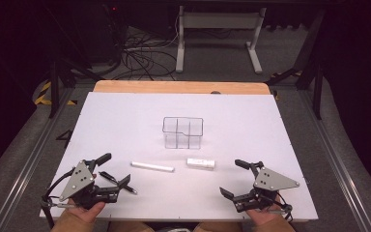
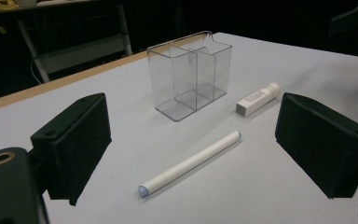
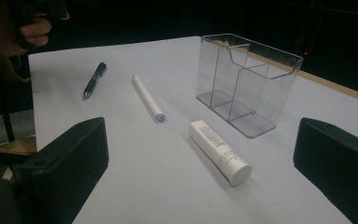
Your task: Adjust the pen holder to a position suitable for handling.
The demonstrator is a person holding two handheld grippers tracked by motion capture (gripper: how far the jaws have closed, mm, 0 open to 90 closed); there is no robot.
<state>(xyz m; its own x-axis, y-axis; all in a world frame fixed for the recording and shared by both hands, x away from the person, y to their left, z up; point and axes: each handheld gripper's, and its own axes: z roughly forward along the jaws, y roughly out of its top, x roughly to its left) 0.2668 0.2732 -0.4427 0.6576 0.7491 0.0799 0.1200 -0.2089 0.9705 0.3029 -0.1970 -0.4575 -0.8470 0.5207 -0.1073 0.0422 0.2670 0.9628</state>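
A clear plastic organizer [image 1: 183, 131] [image 2: 189, 74] [image 3: 248, 79] with compartments stands empty at the middle of the white table. In front of it lie a thin white stick [image 1: 152, 166] [image 2: 190, 162] [image 3: 148, 97] and a short white tube [image 1: 201, 163] [image 2: 258, 98] [image 3: 220, 151]. A black pen [image 1: 118, 182] [image 3: 94, 79] lies at the front left, partly under my left gripper [image 1: 116, 169], which is open and holds nothing. My right gripper [image 1: 234, 178] is open at the front right, with nothing between its jaws.
The white table surface [image 1: 125, 121] has a wooden far edge [image 1: 181, 87]. Beyond it stand a white desk frame [image 1: 217, 34] and loose cables [image 1: 140, 55] on the floor. Metal rails [image 1: 338, 164] run along both sides of the table.
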